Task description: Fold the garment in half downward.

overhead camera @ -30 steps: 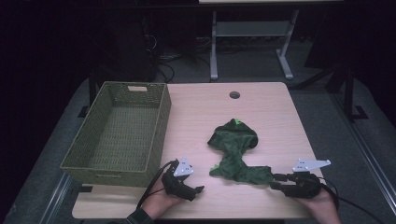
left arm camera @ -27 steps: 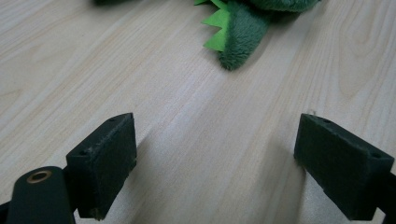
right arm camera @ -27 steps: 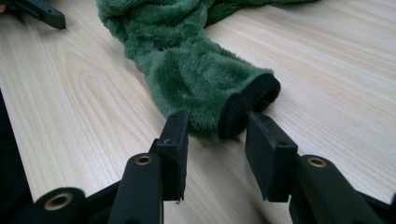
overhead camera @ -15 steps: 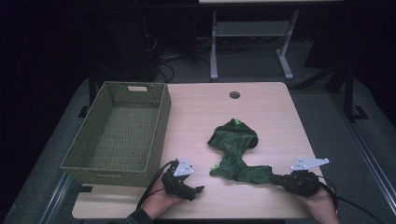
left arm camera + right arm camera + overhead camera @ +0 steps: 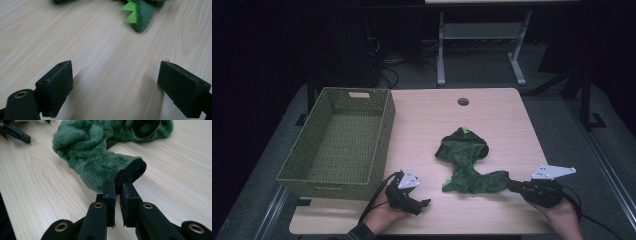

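A green fleecy garment (image 5: pixel 464 160) with light green spikes lies crumpled on the wooden table (image 5: pixel 427 120), right of centre. Its near sleeve ends in a black cuff (image 5: pixel 131 172). My right gripper (image 5: pixel 513 185) lies low on the table at the sleeve's right end. Its jaws have just been closing and the right gripper (image 5: pixel 118 188) is now shut on the cuff's edge. My left gripper (image 5: pixel 424 204) rests near the front edge, left of the garment. The left gripper (image 5: pixel 116 82) is open over bare wood, with the garment's spiked end (image 5: pixel 141 11) well ahead of it.
A large woven olive basket (image 5: pixel 384 130) stands along the table's left side, with nothing in it. A round cable hole (image 5: pixel 463 101) sits near the far edge. Beyond the table are a dark floor and a white metal stand (image 5: pixel 441 50).
The right gripper's jaws have come together on the sleeve's cuffed end. The left gripper and the bulk of the garment have stayed where they were.
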A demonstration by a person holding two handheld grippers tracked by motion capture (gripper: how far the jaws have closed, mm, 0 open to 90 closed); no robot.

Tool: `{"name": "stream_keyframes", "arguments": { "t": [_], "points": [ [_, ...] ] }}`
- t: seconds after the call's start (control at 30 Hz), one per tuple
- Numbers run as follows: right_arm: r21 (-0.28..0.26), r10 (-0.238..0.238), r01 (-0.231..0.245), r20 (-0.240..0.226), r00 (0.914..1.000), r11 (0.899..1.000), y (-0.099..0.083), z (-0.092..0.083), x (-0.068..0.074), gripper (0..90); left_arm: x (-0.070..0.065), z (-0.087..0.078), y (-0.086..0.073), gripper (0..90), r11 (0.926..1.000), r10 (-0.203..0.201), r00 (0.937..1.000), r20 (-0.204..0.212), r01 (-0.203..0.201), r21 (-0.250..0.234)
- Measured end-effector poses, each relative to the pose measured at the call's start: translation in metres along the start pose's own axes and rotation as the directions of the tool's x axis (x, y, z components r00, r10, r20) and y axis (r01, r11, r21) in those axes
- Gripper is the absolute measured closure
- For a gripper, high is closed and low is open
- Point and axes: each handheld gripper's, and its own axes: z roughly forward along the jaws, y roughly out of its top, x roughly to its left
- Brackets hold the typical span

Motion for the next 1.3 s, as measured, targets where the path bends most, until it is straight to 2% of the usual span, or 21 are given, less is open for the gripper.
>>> {"name": "stream_keyframes", "arguments": {
  "t": [0.13,0.27,0.4,0.63,0.7,0.87,1.1,1.2,1.3],
  "points": [
    [-0.016,-0.012,0.012,0.011,0.9999,1.0,0.009,-0.004,-0.001,82.8,0.0,0.0,0.0,12.3,1.0,0.001,1.0,0.0,-0.001,0.0],
    [-0.034,-0.043,0.043,-0.012,0.999,0.998,0.021,-0.002,0.004,82.8,0.0,0.0,0.0,12.3,1.0,0.0,1.0,0.0,0.0,0.0],
    [-0.028,-0.083,0.081,-0.041,0.9957,0.996,0.033,0.006,0.014,82.8,0.0,0.001,0.001,12.3,1.0,-0.001,1.0,0.002,0.001,0.0],
    [-0.032,-0.149,0.146,-0.103,0.9835,0.989,0.05,0.02,0.026,82.8,0.0,0.001,0.001,12.3,1.0,0.0,1.0,0.002,0.0,0.0],
    [-0.037,-0.151,0.148,-0.123,0.9808,0.988,0.055,0.023,0.027,82.9,0.0,0.001,0.001,12.3,1.0,-0.004,1.0,0.002,0.004,-0.003],
    [-0.029,-0.192,0.19,-0.165,0.9674,0.981,0.067,0.037,0.032,82.8,0.0,0.001,0.001,12.3,1.0,-0.003,1.0,0.002,0.003,-0.002],
    [-0.02,-0.22,0.221,-0.212,0.9521,0.975,0.081,0.061,0.042,80.6,0.0,0.001,0.001,12.3,1.0,0.0,1.0,0.0,0.0,-0.003],
    [-0.043,-0.217,0.213,-0.227,0.9494,0.976,0.086,0.064,0.044,74.2,0.0,0.001,0.001,12.3,1.0,-0.001,1.0,0.001,0.001,-0.001],
    [-0.074,-0.21,0.198,-0.224,0.9516,0.977,0.091,0.061,0.041,72.3,0.0,0.001,0.001,12.3,1.0,-0.004,1.0,0.002,0.004,-0.002]
  ]
}}
